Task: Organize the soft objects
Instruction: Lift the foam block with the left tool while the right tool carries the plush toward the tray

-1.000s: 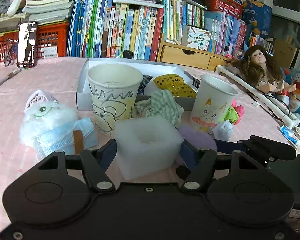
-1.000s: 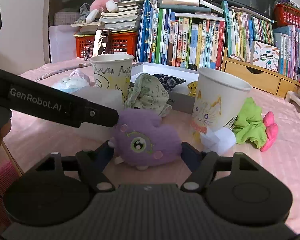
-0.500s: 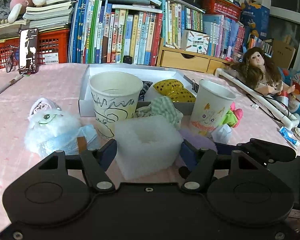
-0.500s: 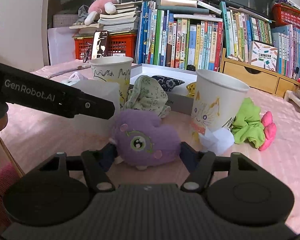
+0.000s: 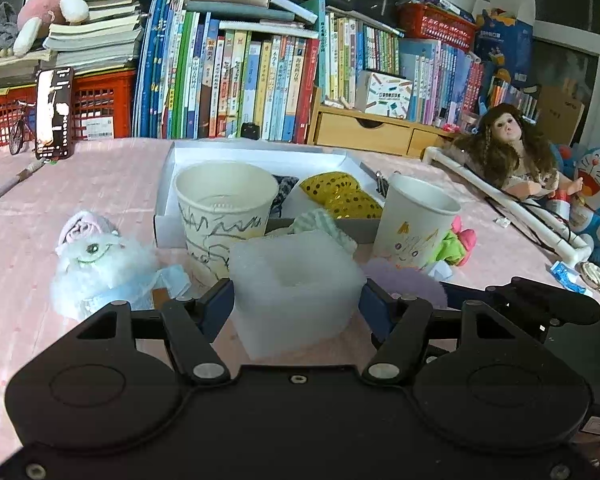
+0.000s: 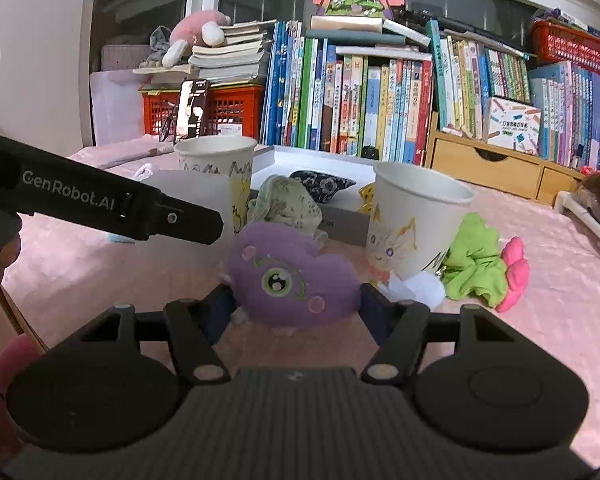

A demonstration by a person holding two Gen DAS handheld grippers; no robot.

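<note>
My left gripper [image 5: 296,304] is shut on a white foam block [image 5: 296,280] and holds it above the pink cloth. My right gripper [image 6: 294,306] is shut on a purple plush toy [image 6: 292,276] with one green eye. Two drawn-on paper cups stand ahead: a left cup [image 5: 224,208] and a right cup [image 5: 416,220], also in the right wrist view [image 6: 412,216]. Behind them is a white box [image 5: 260,156] holding a yellow sequin piece [image 5: 340,194] and a dark patterned cloth [image 6: 324,186]. A striped cloth [image 6: 286,204] lies at the box's front.
A white fluffy toy [image 5: 96,260] with a blue mask lies left. A green and pink cloth [image 6: 484,264] lies beside the right cup. A doll [image 5: 508,152] and white pipe sit right. Books and red baskets line the back. The left gripper's body [image 6: 100,204] crosses the right wrist view.
Both grippers have risen a little with their loads, so the cups and box sit lower in view. The grips are unchanged.
</note>
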